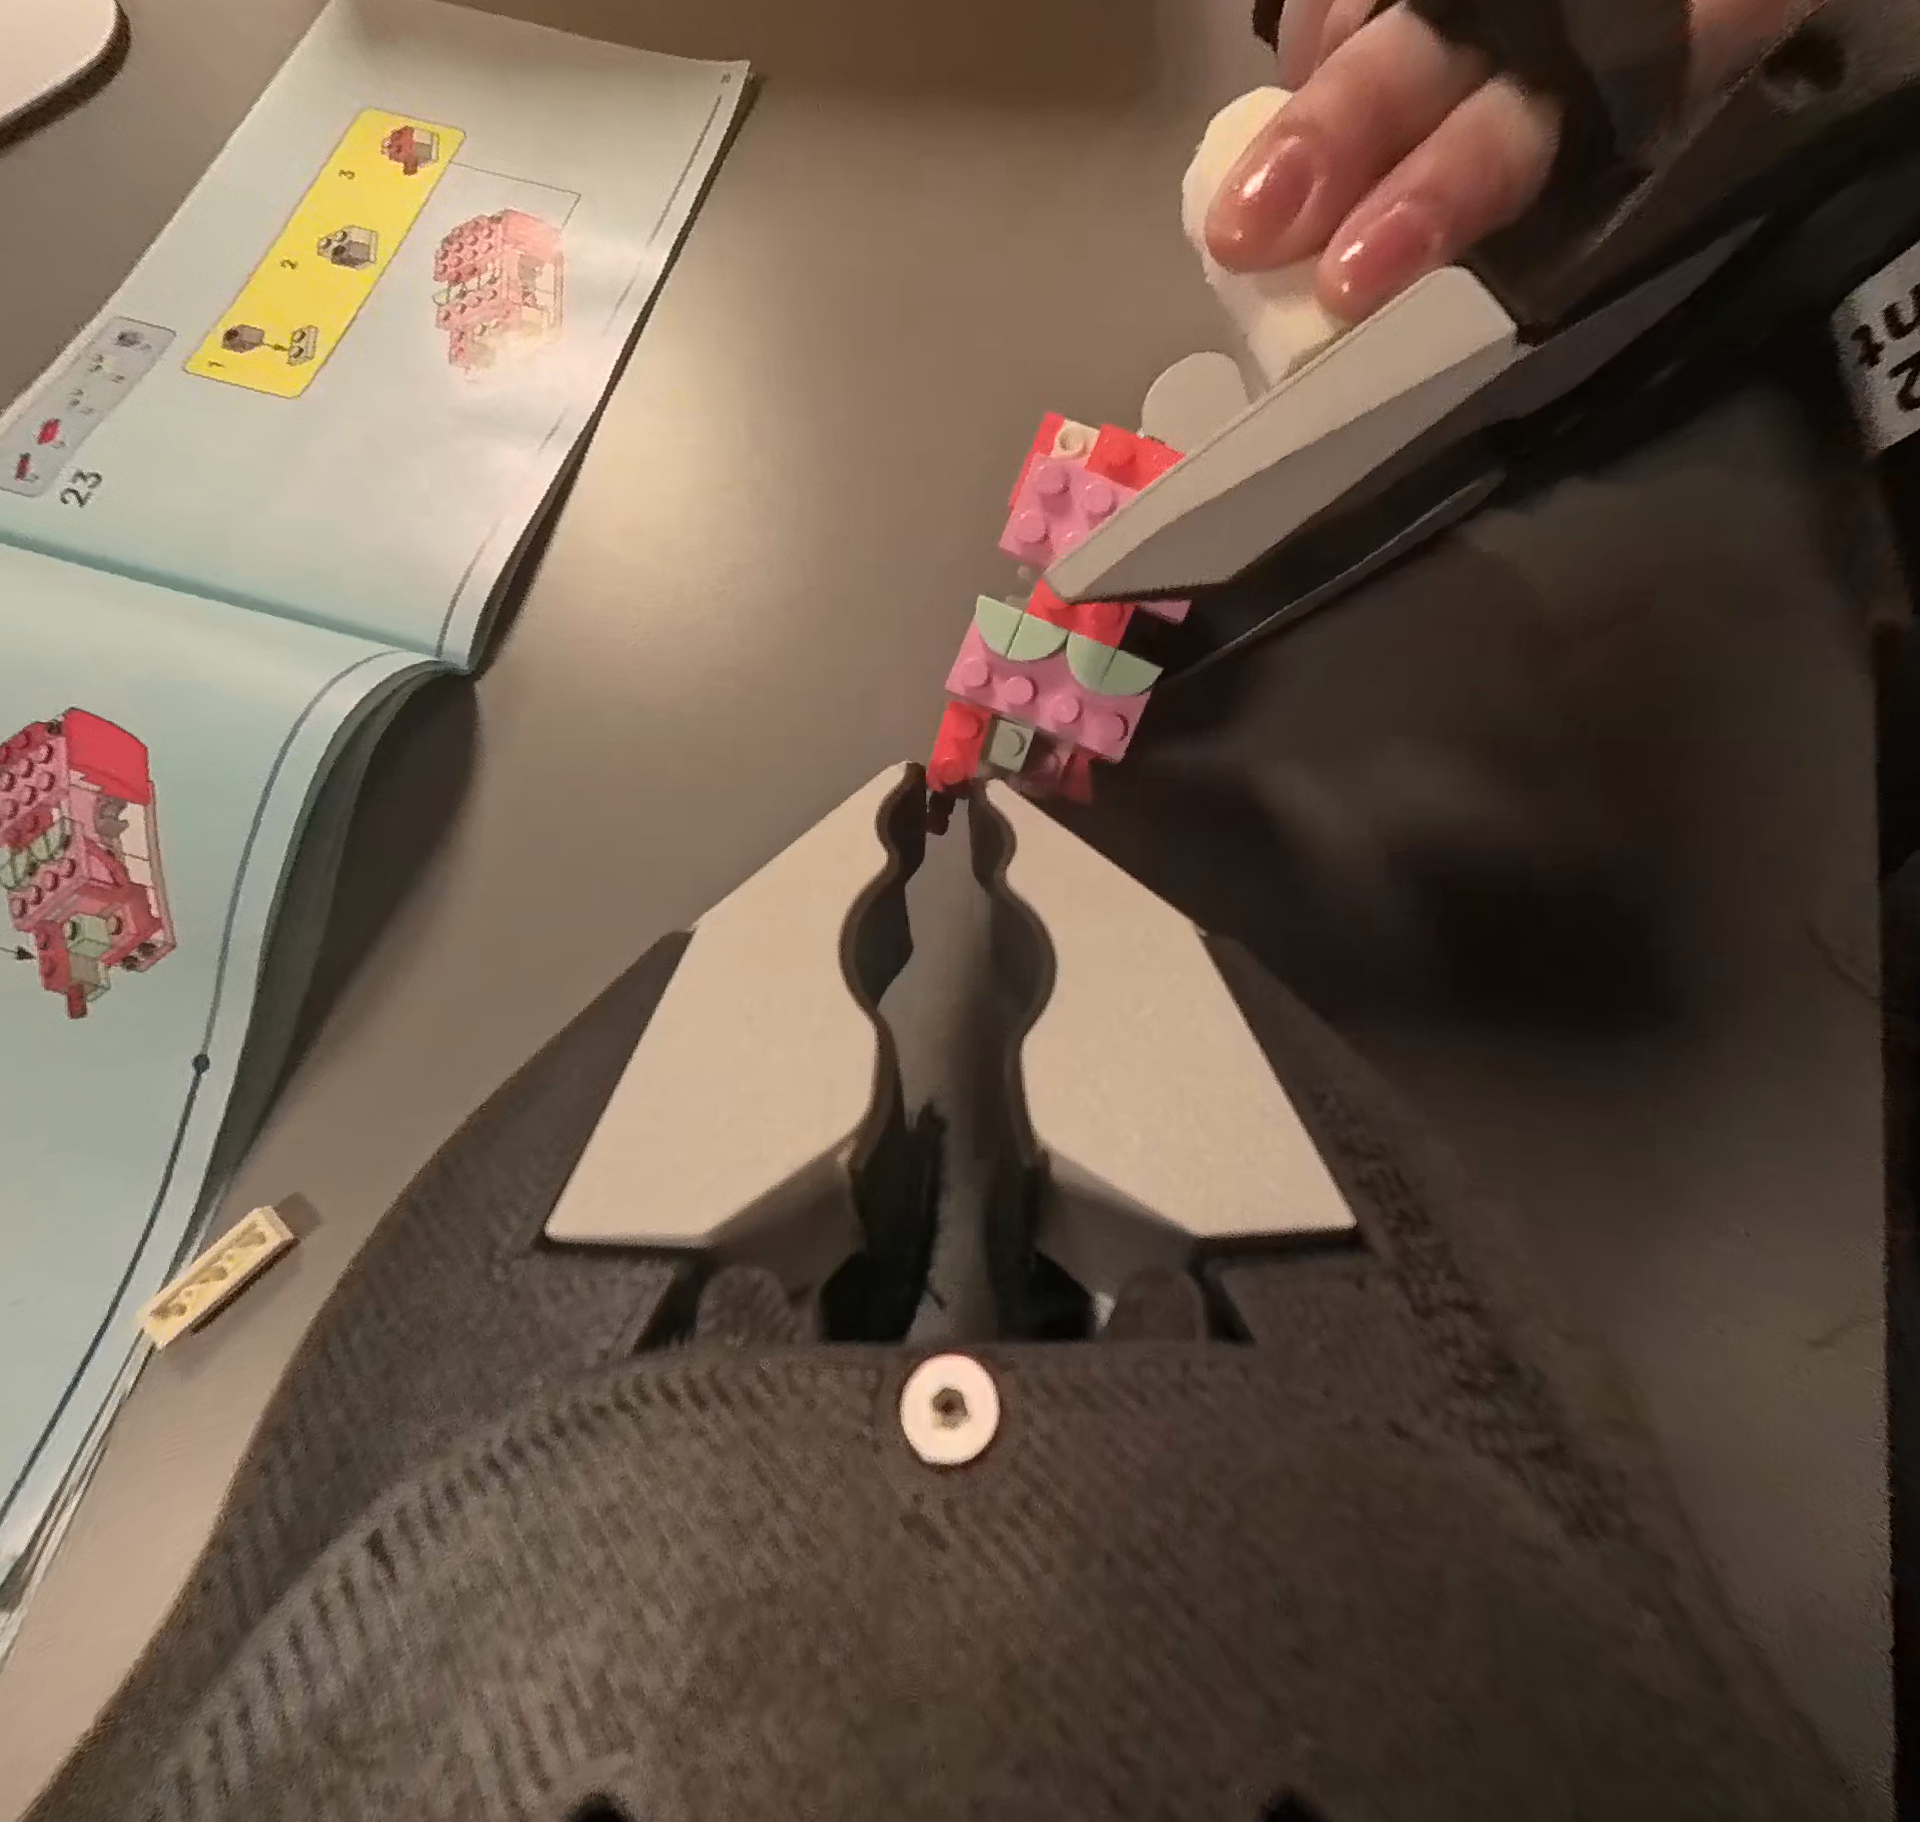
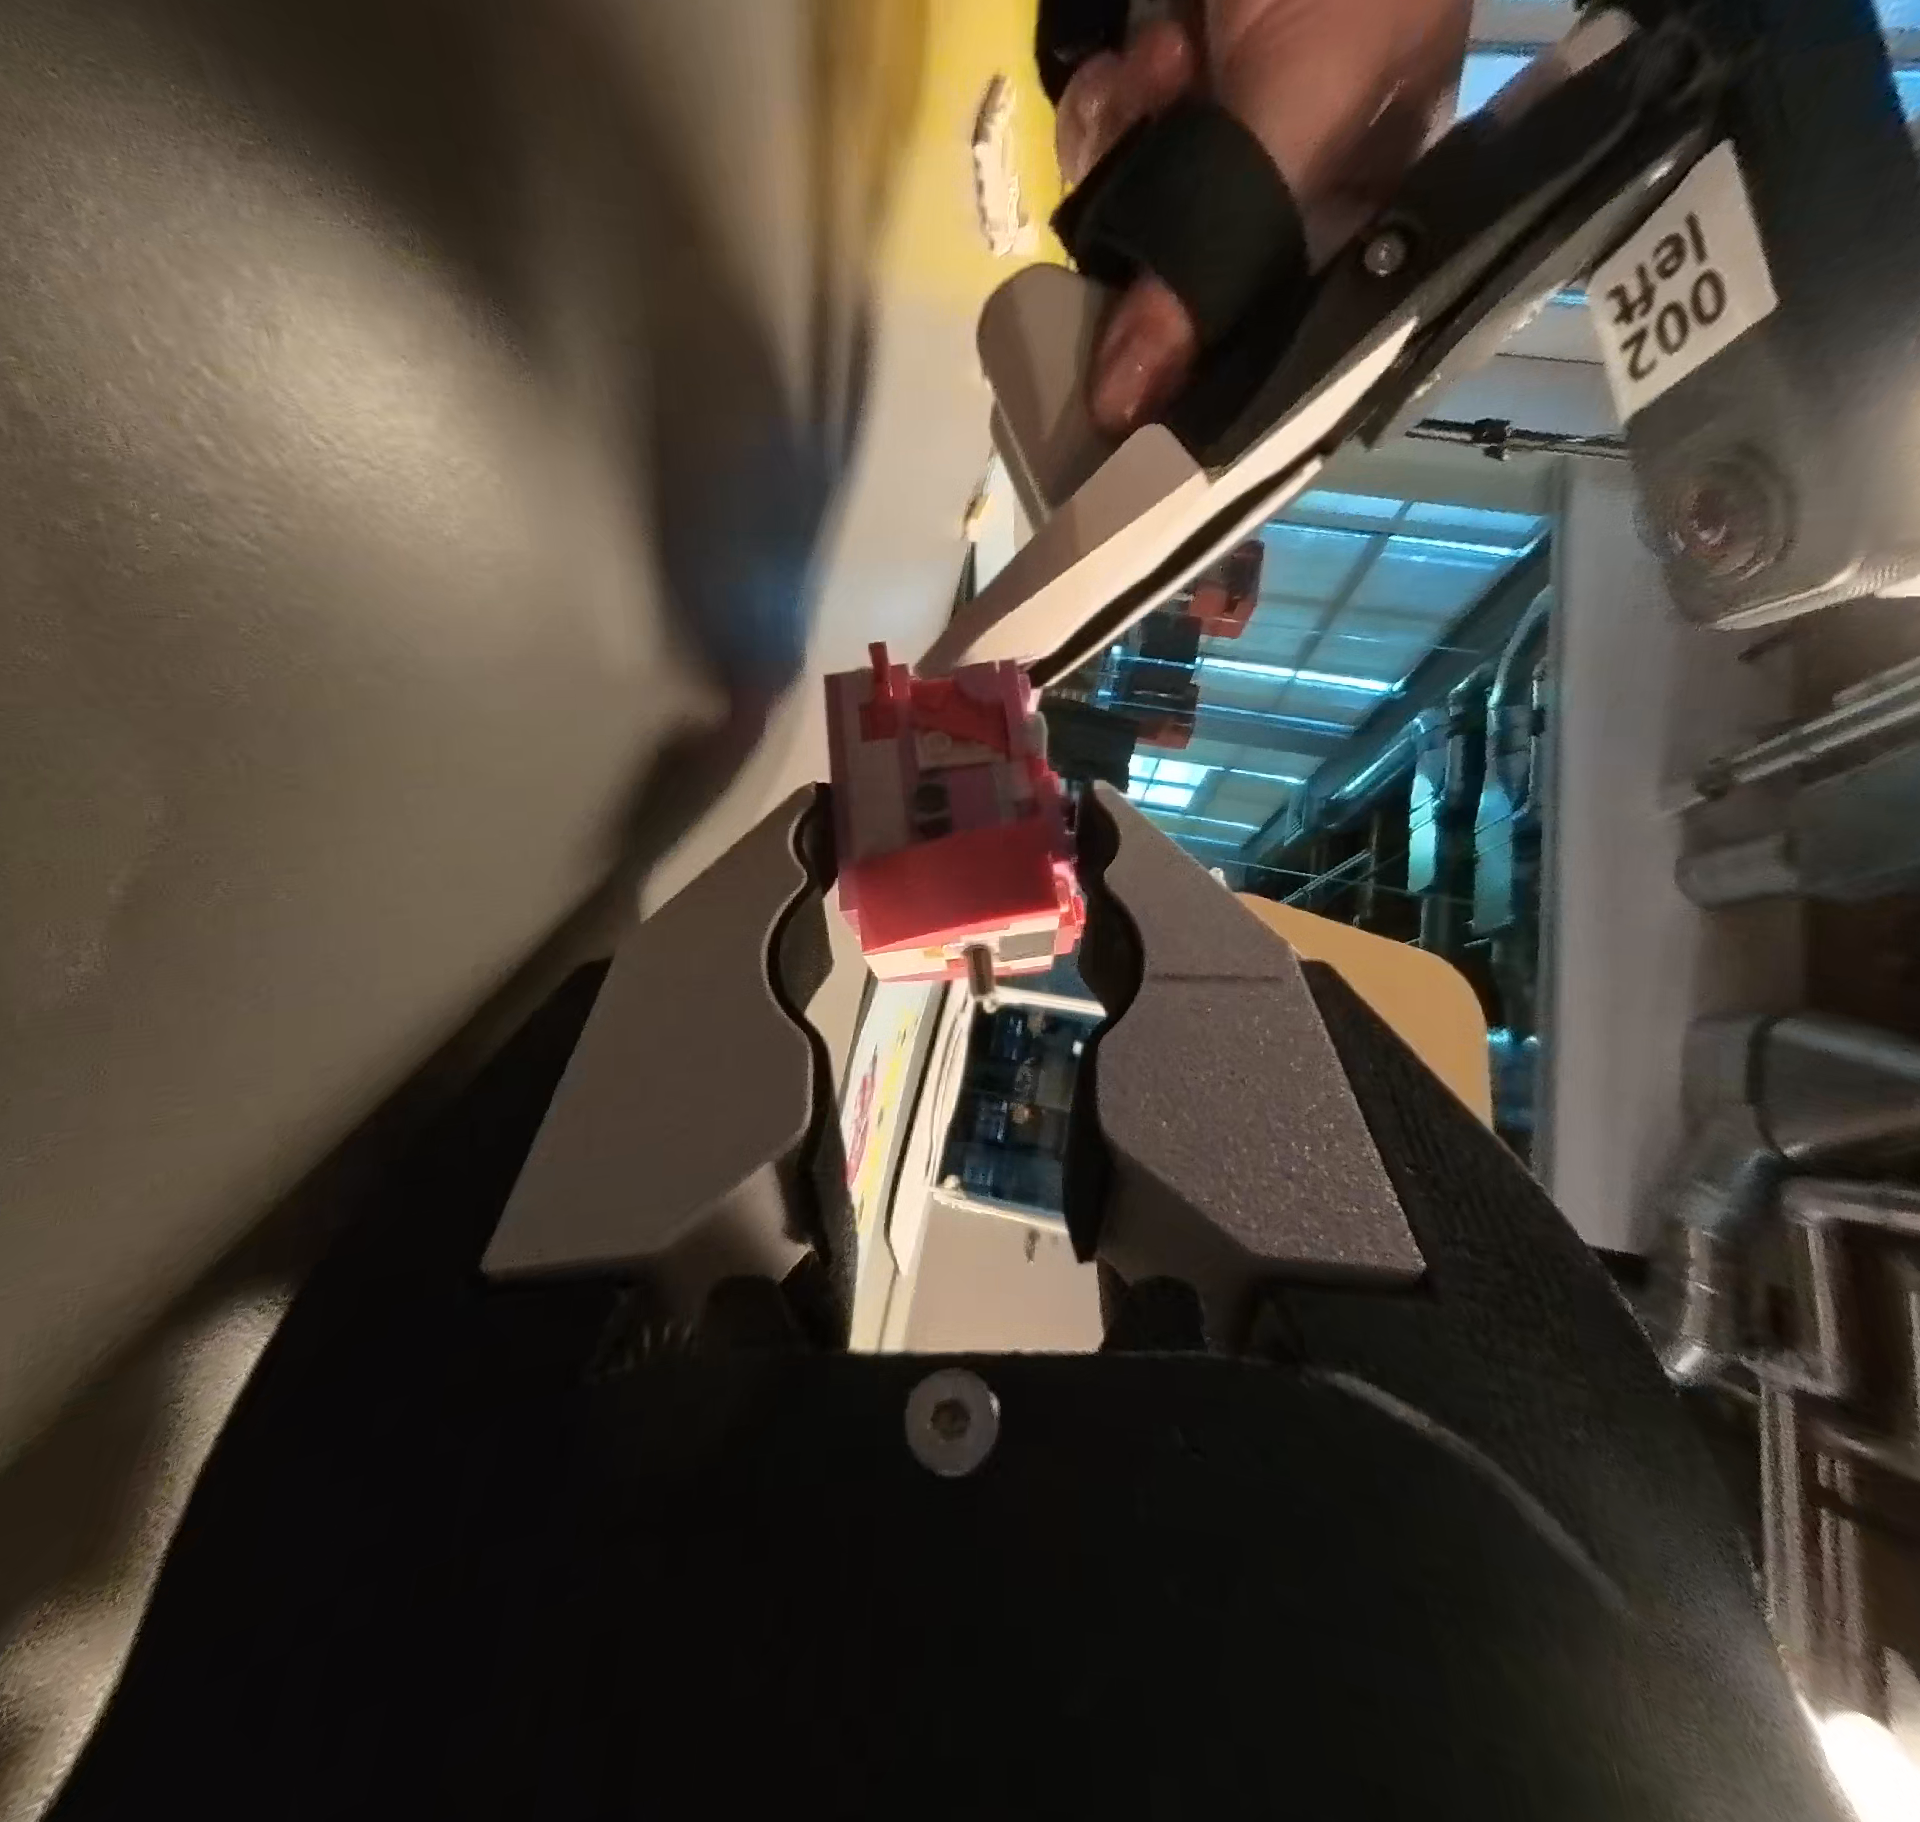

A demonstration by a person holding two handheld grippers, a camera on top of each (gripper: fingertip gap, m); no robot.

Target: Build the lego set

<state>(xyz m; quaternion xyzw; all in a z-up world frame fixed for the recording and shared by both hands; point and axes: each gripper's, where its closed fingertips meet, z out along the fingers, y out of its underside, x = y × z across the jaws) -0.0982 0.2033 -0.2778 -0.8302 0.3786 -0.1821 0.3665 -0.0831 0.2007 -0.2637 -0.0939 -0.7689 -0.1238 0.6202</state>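
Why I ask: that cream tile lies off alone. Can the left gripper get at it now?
Probably not yet: nothing blocks the cream tile, but the left gripper is shut on a small red piece.

Brick model red, pink, pale green; booklet light blue, yellow panel; table grey-brown.

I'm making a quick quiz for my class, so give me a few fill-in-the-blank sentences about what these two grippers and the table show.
1. The right gripper holds a red and ____ brick model.
2. The left gripper is nearly shut on a small ____ part at the model's end.
3. An open instruction ____ lies on the table.
4. A small cream ____ rests on its lower edge.

Missing words: pink; red; booklet; tile
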